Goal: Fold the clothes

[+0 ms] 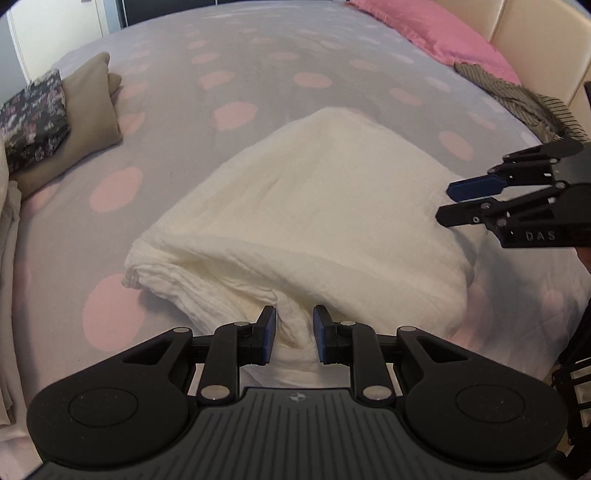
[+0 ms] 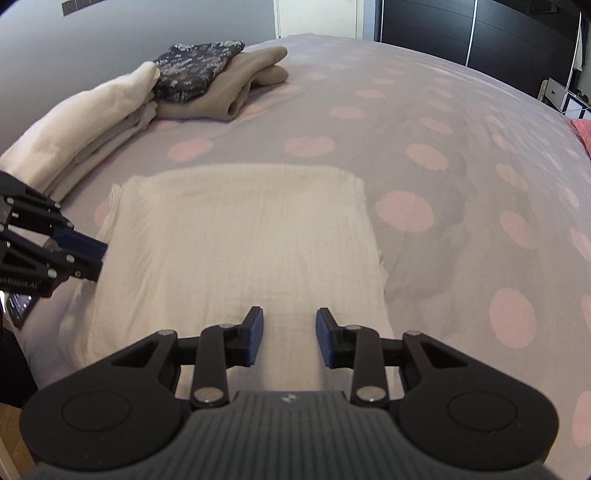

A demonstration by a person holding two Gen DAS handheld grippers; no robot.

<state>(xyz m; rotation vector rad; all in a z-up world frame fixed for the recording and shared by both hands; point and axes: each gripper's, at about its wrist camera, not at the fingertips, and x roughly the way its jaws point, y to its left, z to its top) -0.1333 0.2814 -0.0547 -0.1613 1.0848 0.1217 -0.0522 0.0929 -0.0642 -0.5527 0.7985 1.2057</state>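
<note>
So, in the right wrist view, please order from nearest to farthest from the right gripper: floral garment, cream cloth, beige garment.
1. Cream cloth, directly under the right gripper.
2. Beige garment, far left, stacked.
3. Floral garment, on top of the beige; nearly equal, hard to rank.

Bed [image 1: 258,66] under a grey cover with pink dots, pink pillow [image 1: 436,26] at its far corner, cream padded headboard [image 1: 535,40] beside it, dark wardrobe doors [image 2: 424,22] across the room, pale door [image 2: 317,16], grey wall [image 2: 129,40]
</note>
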